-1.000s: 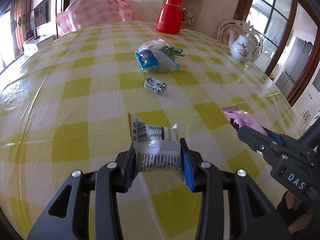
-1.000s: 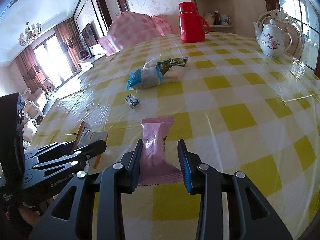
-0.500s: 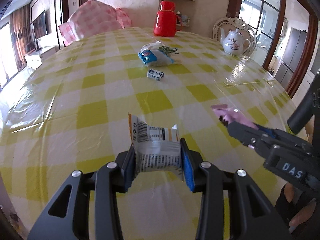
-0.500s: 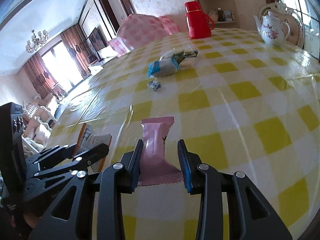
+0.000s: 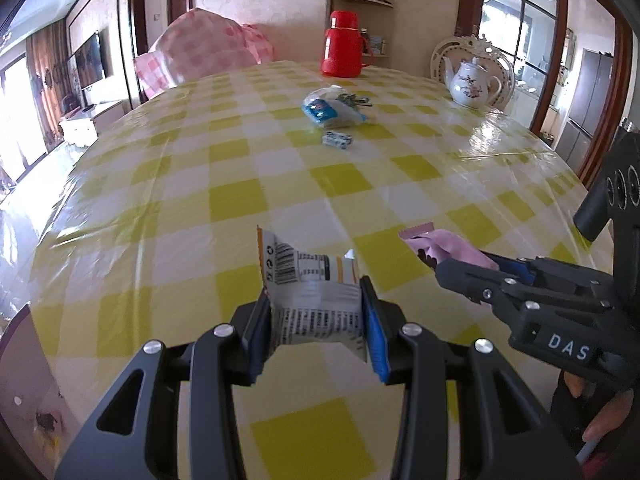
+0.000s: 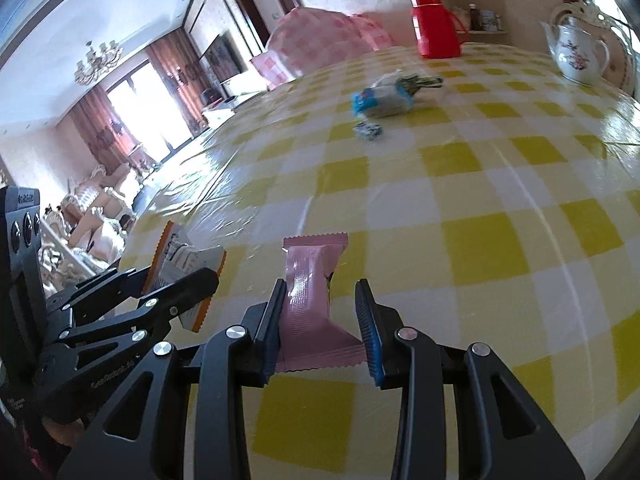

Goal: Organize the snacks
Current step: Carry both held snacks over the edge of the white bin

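Over the near edge of the yellow-and-white checked table [image 5: 240, 200], the left claw [image 5: 316, 320] is clamped on a crumpled silver-white snack packet with a barcode and orange edge [image 5: 312, 280], held between its blue-padded fingers [image 5: 376, 340]. From the right wrist view the same packet [image 6: 180, 256] shows in the left claw [image 6: 176, 284] at the lower left, lifted clear of the cloth. Beside it, the right claw [image 6: 320, 316] is closed on a pink crimped-end snack wrapper [image 6: 312, 276], pinched at its waist so the ends flare; in the left wrist view that wrapper [image 5: 444, 246] pokes forward from the right claw [image 5: 460, 268] at the right side.

Compared with a second ago, both claws have drawn back towards the table's near edge: much more of the checked cloth now lies ahead of them, and the left-hand rim of the table and the room beyond it have come into view. Neither grip has changed.

Well ahead, near the middle of the table, a small blue-and-white wrapped sweet [image 5: 338, 139] lies just in front of a blue-and-white snack bag [image 5: 324, 110], which touches a green-printed clear packet [image 5: 354, 100]. These have not shifted. Further back stands a red thermos jug [image 5: 345, 46], and to the right a white floral teapot [image 5: 474, 84].
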`<state>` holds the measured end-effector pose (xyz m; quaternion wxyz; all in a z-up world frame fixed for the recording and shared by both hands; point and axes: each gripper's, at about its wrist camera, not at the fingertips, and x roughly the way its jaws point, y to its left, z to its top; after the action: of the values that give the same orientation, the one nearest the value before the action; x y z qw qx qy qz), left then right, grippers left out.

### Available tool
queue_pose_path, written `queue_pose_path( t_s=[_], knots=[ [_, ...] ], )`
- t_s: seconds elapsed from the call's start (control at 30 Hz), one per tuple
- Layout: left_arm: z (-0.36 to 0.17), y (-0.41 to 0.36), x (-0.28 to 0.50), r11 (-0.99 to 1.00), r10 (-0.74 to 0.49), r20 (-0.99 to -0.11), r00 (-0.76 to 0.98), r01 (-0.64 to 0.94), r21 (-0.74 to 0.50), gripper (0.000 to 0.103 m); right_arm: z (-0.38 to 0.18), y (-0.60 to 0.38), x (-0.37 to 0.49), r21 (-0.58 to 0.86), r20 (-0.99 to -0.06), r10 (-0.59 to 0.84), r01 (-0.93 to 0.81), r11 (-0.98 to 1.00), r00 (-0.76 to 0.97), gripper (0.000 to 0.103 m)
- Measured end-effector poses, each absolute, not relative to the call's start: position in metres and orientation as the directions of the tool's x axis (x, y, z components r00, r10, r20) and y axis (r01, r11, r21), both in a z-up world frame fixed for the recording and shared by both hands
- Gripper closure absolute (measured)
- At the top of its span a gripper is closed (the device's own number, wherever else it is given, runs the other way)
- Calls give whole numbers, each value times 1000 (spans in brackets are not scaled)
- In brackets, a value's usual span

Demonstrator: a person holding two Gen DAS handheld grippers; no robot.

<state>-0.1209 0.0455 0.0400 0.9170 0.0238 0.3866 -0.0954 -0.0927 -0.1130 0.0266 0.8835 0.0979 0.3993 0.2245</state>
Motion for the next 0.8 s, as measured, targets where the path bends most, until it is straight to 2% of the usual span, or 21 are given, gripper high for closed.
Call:
queue_pose_path(
  t_s=[0.43,0.8],
  knots=[
    [38,102,-145,992,-111,-709,696,117,-41,62,32,-50,-116,304,-683,511,-433,849,522,68],
    [49,161,-170,1000,-23,-690,723,9,-24,62,45,26,-145,246,-681,572,-593,767,458,68]
  ],
)
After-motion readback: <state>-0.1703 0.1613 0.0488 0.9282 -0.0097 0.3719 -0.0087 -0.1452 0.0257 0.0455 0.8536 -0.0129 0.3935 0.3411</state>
